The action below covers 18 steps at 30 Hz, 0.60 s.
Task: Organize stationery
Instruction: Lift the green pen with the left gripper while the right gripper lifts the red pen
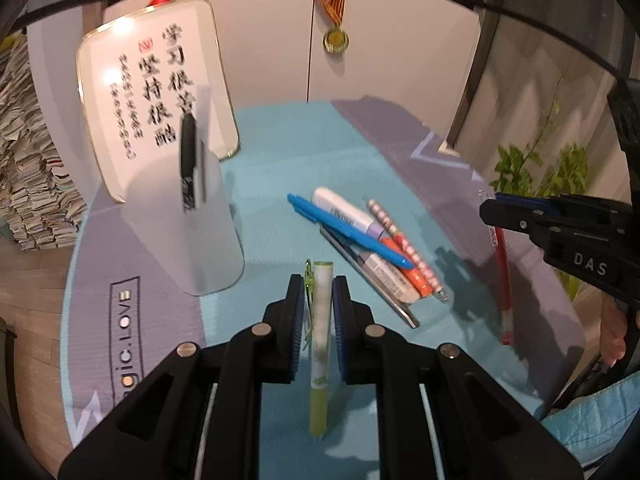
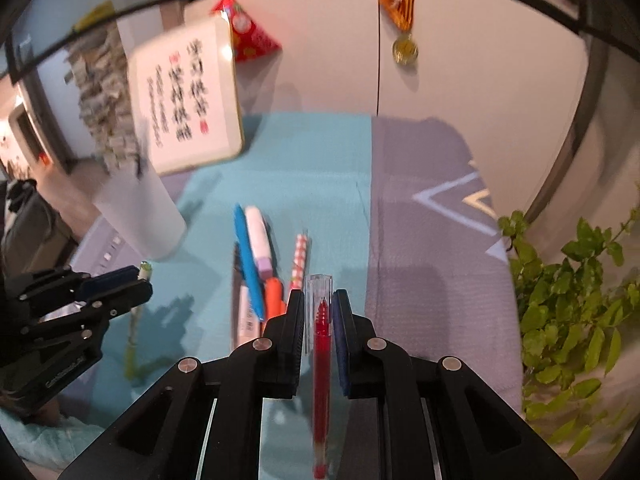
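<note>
Fingers of both grippers clamp pens: left gripper [image 1: 318, 312] the green pen [image 1: 321, 340], right gripper [image 2: 318, 312] the red gel pen [image 2: 321, 360]; either could pivot and miss the frosted white cup [image 1: 196, 216].

Left gripper [image 1: 318, 300] points steeply down, jaws clamped on a green pen [image 1: 321, 332]. Right gripper [image 2: 318, 312], likewise tilted (seen at three o'clock from the left wrist), pinches a red pen [image 2: 321, 364].
</note>
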Motion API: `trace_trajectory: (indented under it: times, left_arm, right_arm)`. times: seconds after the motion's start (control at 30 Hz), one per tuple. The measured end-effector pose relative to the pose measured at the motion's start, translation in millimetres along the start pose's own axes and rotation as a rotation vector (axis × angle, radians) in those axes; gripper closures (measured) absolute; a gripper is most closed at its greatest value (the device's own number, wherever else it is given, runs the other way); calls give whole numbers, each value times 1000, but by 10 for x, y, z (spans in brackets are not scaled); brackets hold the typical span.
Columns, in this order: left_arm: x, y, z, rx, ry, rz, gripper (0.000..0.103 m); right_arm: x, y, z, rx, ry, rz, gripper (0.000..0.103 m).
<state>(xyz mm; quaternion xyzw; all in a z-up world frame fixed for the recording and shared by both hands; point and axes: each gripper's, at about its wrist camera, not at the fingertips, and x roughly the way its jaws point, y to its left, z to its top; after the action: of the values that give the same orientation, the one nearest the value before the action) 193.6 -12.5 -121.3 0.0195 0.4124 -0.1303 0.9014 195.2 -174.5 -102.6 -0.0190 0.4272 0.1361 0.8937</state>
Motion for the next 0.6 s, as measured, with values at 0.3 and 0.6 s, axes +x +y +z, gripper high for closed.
trace_trajectory:
  times: [0.3, 0.6]
  left_arm:
    - [-432, -61, 18, 13, -113, 14, 91]
    - [-637, -51, 55, 12, -163, 20, 91]
  right_arm:
    - [-431, 157, -52, -16, -116, -12, 88]
    - [-696, 346, -72, -44, -194, -13, 88]
